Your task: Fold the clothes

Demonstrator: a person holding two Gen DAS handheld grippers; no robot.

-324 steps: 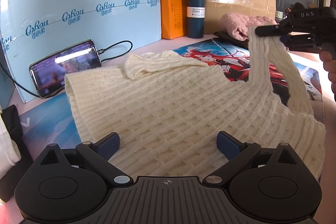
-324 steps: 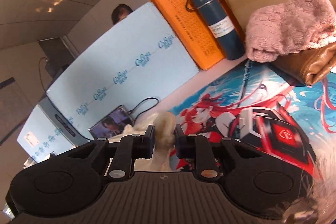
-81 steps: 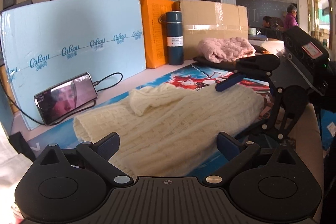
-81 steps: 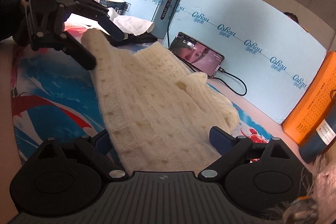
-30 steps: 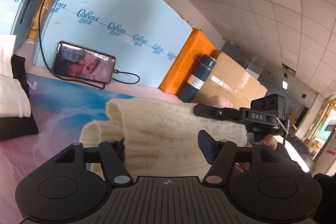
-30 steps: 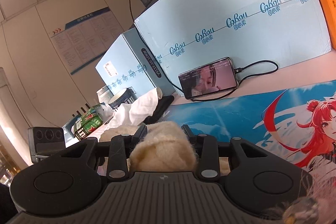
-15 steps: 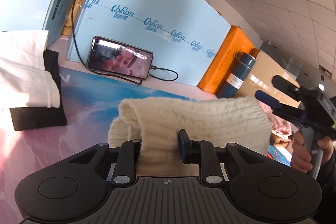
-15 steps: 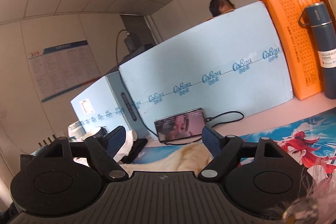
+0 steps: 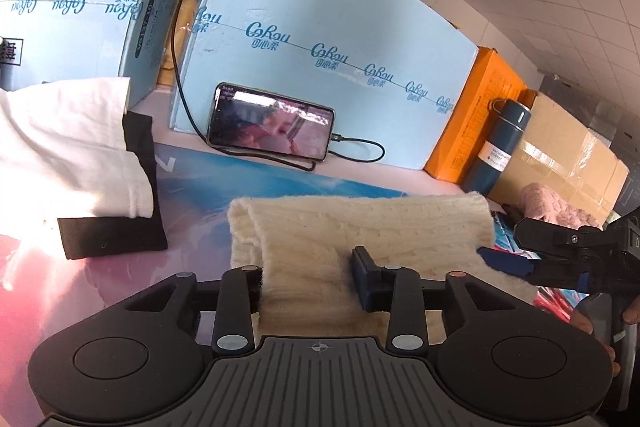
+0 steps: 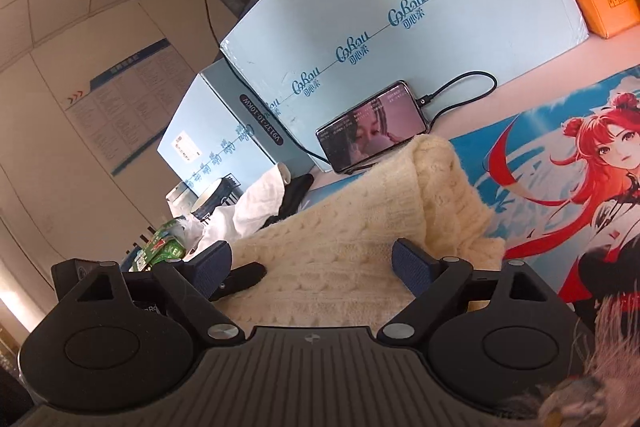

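1. The left gripper (image 9: 308,277) is clamped on a folded cream sweater (image 9: 360,227), which lies straight ahead of it.
2. The right gripper (image 10: 312,263) is spread wide, empty, with the sweater beneath its fingers.
3. A phone (image 9: 272,127) stands beyond.

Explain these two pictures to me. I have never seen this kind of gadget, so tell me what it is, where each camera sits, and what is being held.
No robot here: a person holds a two-finger gripper in each hand, with a fisheye camera on each looking forward along the fingers. In the left camera's picture, the left gripper is shut on the folded cream sweater. In the right camera's picture, the right gripper is open over that sweater. On the table: a printed mat, a phone leaning on a blue box, and folded white clothes.
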